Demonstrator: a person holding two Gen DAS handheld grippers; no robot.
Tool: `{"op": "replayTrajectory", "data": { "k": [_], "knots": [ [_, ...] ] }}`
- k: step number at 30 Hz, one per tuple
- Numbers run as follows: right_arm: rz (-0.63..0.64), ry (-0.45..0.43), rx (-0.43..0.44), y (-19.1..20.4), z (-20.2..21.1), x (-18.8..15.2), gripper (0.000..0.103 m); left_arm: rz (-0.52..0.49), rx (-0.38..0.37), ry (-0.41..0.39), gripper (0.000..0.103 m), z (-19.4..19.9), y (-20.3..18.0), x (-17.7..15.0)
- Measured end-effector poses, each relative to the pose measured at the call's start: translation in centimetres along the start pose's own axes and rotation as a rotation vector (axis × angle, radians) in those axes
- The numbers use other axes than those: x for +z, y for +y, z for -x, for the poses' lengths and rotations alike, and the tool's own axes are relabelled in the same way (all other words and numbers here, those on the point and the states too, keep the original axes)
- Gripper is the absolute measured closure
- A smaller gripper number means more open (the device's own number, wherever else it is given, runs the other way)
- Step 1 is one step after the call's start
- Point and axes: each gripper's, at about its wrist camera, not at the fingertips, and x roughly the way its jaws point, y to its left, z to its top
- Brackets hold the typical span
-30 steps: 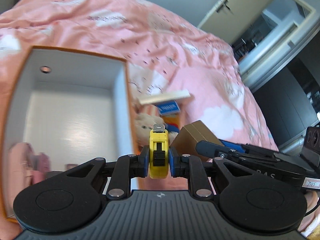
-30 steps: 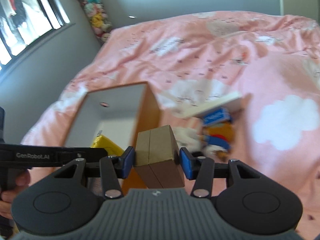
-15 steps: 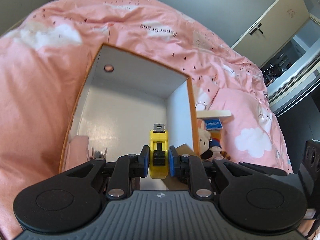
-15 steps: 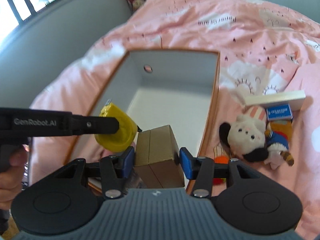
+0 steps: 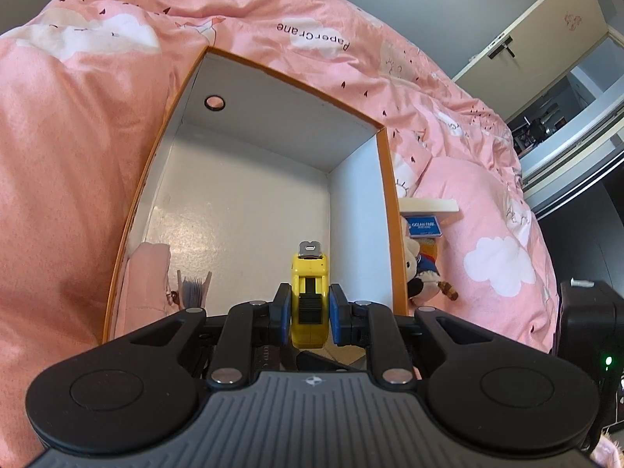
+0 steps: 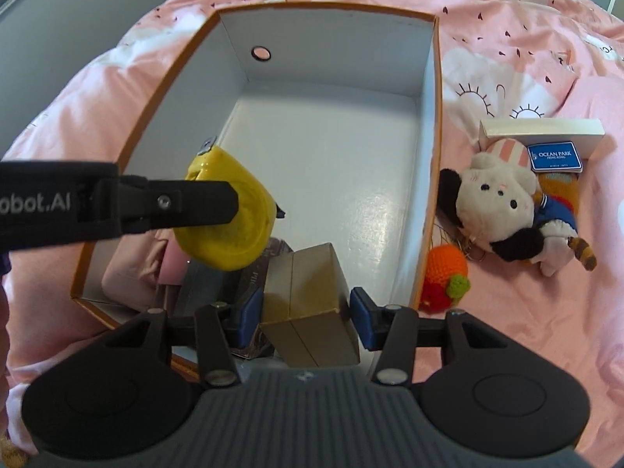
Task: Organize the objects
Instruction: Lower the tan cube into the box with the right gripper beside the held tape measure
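— What does each gripper have?

— The left gripper (image 5: pixel 310 306) is clamped tight on a yellow tape measure (image 5: pixel 309 292), its blue pads pressed against both flat sides, the metal tape hook pointing away. The right gripper (image 6: pixel 306 318) stands about half open, closed onto a brown cardboard box (image 6: pixel 308 304) that fills the gap between its pads.

— And where are those things in the scene?

— Both hang over the near end of the orange-edged storage box (image 6: pixel 433 117) lying open on the pink bedspread (image 6: pixel 546 19). In the right wrist view the tape measure (image 6: pixel 228 218) sits left of the cardboard box and a little farther in, above the box's near-left corner.

— Is anything inside the storage box?

— Yes, at the near-left end: a folded pink cloth (image 5: pixel 148 273), with a small comb-like piece (image 5: pixel 194 286) just beside it, and some dark packaging under the tape measure that I cannot make out. The far half shows only its white floor.

— What is outside?

— To the right of the box, on the bed: a plush toy (image 6: pixel 503 202), a crocheted orange piece (image 6: pixel 444 277) near the box wall, a blue card (image 6: pixel 553 156), and a white flat box (image 6: pixel 542 128) at the far side of them.
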Motion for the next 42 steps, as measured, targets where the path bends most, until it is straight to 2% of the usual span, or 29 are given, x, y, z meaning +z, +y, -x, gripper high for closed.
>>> {"op": "replayTrajectory", "data": {
  "k": [8, 18, 22, 25, 28, 33, 39, 42],
  "knots": [
    [0.059, 0.044, -0.020, 0.6, -0.4, -0.1, 0.051, -0.023, 0.003, 0.017, 0.082, -0.3, -0.2, -0.4],
    [0.061, 0.071, 0.049, -0.6, 0.4, 0.1, 0.050, -0.017, 0.013, 0.023, 0.081, -0.2, 0.0, -0.5],
    [0.085, 0.073, 0.088, -1.3, 1.3, 0.2, 0.054, -0.020, 0.012, 0.031, 0.081, -0.3, 0.0, -0.5],
    [0.192, 0.058, 0.071, -1.1, 2.1, 0.5, 0.055, -0.023, 0.010, 0.034, 0.081, -0.3, -0.1, -0.5],
    [0.381, 0.076, 0.057, -0.5, 2.2, 0.9, 0.055, -0.025, 0.011, 0.034, 0.081, -0.3, -0.1, -0.6],
    [0.566, 0.158, 0.077, -0.2, 1.0, 1.9, 0.060, -0.032, 0.009, 0.037, 0.081, -0.4, -0.4, -0.5],
    [0.913, 0.264, 0.064, 1.5, -0.4, 1.9, 0.062, -0.036, 0.025, 0.050, 0.082, -0.6, -0.2, -0.3],
    [1.030, 0.338, 0.067, 1.6, -0.9, 2.4, 0.068, -0.034, 0.026, 0.054, 0.082, -0.7, -0.1, -0.3]
  ]
}}
